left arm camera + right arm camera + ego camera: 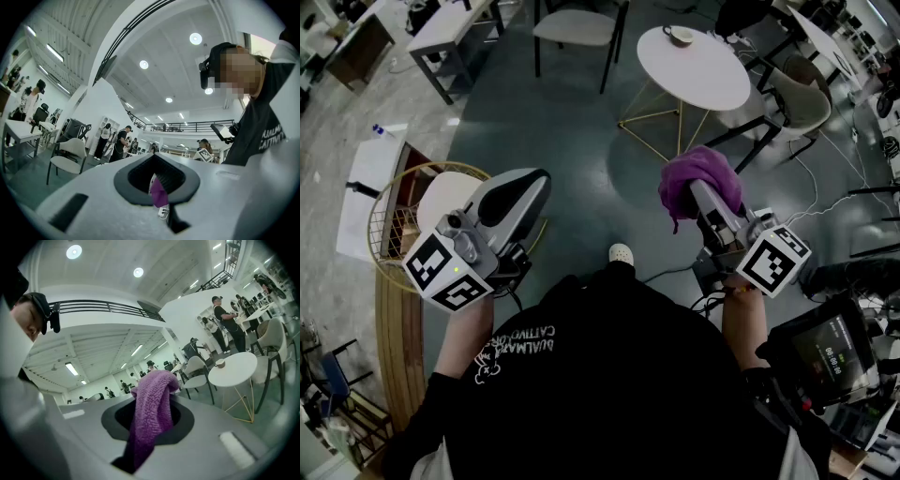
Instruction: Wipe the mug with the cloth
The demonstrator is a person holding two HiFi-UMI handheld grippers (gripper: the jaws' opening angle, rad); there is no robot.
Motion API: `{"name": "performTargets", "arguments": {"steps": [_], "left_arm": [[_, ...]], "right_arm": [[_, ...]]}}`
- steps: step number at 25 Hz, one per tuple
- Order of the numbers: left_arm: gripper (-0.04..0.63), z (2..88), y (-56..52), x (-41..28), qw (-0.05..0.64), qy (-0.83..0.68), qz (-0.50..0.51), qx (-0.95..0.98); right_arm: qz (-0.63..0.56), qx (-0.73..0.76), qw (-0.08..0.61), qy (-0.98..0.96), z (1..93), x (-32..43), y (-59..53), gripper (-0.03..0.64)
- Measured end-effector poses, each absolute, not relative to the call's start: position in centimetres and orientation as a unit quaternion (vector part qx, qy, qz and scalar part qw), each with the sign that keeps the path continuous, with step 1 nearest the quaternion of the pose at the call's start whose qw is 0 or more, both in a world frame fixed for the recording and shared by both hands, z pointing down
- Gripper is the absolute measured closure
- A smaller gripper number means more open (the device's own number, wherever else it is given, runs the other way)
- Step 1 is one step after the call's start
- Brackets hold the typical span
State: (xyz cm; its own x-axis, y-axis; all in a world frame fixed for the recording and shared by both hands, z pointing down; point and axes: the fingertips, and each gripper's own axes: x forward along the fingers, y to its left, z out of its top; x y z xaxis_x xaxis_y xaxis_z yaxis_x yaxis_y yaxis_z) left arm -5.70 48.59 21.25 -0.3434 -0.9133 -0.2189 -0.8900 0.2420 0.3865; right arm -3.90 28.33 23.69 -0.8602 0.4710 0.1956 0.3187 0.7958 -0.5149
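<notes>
A small white mug stands at the far edge of a round white table several steps ahead of me; the right gripper view shows this mug on the table too. My right gripper is raised at chest height, shut on a purple cloth that bunches over its tip and hangs down in its own view. My left gripper is held up at the left, shut, with nothing between its jaws. Both grippers are far from the mug.
Grey chairs stand beyond the table and to its right. A gold wire basket table sits by my left side. Cables run over the floor at right. A desk stands far left. People stand in the background.
</notes>
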Motion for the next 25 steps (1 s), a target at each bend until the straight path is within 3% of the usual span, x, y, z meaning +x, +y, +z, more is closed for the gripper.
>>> {"name": "performTargets", "arguments": {"steps": [25], "left_arm": [[0.595,20.6,49.9,-5.1,0.017,-0.803,-0.210,0.557]], "right_arm": [[0.257,-0.251,0.138,-0.923,22.7,-4.4,30.1,0.558]]}}
